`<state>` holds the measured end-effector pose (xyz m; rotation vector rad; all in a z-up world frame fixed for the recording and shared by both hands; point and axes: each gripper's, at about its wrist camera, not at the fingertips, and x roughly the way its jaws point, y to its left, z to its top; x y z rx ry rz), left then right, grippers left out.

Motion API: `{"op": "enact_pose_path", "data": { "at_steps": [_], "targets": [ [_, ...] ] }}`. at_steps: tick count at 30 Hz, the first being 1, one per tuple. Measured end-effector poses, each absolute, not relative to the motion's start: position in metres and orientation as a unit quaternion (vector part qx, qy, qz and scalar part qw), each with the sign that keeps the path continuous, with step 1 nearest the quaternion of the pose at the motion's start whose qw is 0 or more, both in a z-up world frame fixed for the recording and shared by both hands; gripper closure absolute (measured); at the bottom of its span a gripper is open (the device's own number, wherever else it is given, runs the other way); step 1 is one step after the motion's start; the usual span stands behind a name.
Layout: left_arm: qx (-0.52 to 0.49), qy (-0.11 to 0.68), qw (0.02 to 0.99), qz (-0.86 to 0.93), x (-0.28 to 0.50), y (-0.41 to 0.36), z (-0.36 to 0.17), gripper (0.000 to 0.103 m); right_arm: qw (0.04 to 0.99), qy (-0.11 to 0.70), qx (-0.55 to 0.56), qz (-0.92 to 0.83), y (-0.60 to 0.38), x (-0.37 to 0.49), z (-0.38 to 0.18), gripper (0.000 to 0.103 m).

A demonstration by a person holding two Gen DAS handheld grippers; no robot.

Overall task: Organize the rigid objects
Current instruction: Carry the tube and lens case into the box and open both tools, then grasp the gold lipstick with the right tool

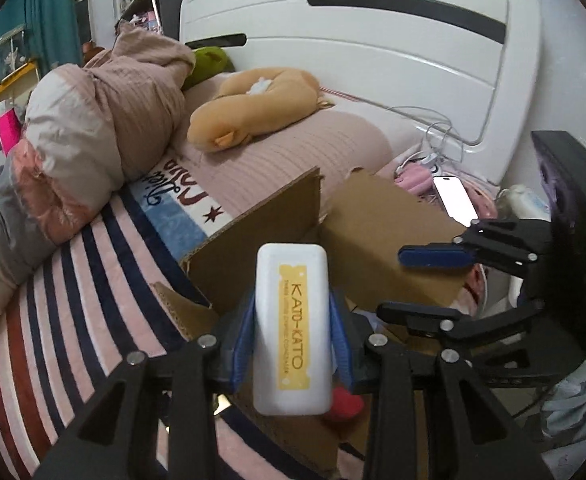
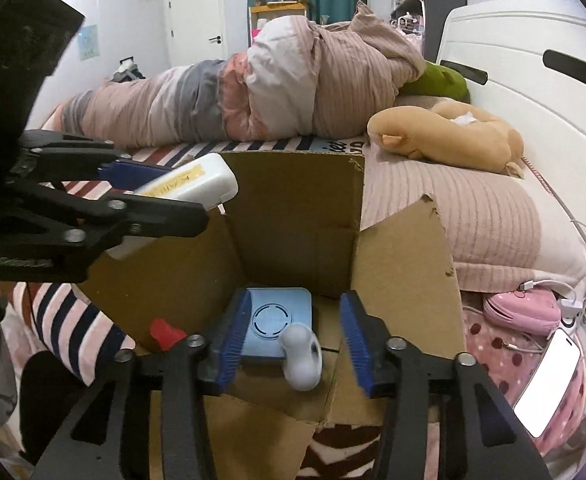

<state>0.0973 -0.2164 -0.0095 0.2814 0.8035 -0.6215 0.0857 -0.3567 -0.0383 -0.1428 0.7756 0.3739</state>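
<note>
A: What is the left claw (image 1: 291, 334) doing?
B: Gripping the white case (image 1: 291, 330) above the cardboard box (image 2: 293, 216).
A: And the right claw (image 2: 293, 344)?
B: Hanging released over the box; lowering the case inside seems next.

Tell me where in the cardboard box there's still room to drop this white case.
The cardboard box floor looks bare at the back, between the far wall and the blue device. The near part is crowded: blue device, white round piece, red item. The left gripper holds the white case over the box's left edge.
</note>
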Motion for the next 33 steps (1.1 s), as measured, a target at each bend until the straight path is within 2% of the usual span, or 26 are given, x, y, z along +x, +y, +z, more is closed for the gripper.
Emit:
{"op": "enact_pose_path", "data": {
  "at_steps": [8, 17, 24, 28, 33],
  "targets": [
    [0.136, 0.377, 0.870, -0.288, 0.097, -0.213, -0.007, 0.070, 0.905, 0.376, -0.068, 0.186, -0.361, 0.085, -0.044, 0.054],
    [0.116, 0.348, 0.892, -0.265, 0.080, -0.174, 0.020, 0.055, 0.905, 0.373, -0.067, 0.193, -0.347, 0.079, -0.029, 0.044],
    [0.086, 0.329, 0.915, -0.219, 0.061, -0.100, 0.035, 0.050, 0.917, 0.319, -0.047, 0.236, -0.311, 0.055, 0.007, 0.044],
    [0.068, 0.333, 0.921, -0.190, 0.054, -0.050, 0.025, 0.050, 0.911, 0.297, -0.059, 0.279, -0.266, 0.041, 0.018, 0.044],
    [0.051, 0.351, 0.921, -0.162, 0.048, 0.004, -0.006, 0.046, 0.892, 0.316, -0.078, 0.313, -0.200, 0.038, 0.005, 0.044]
  ]
}}
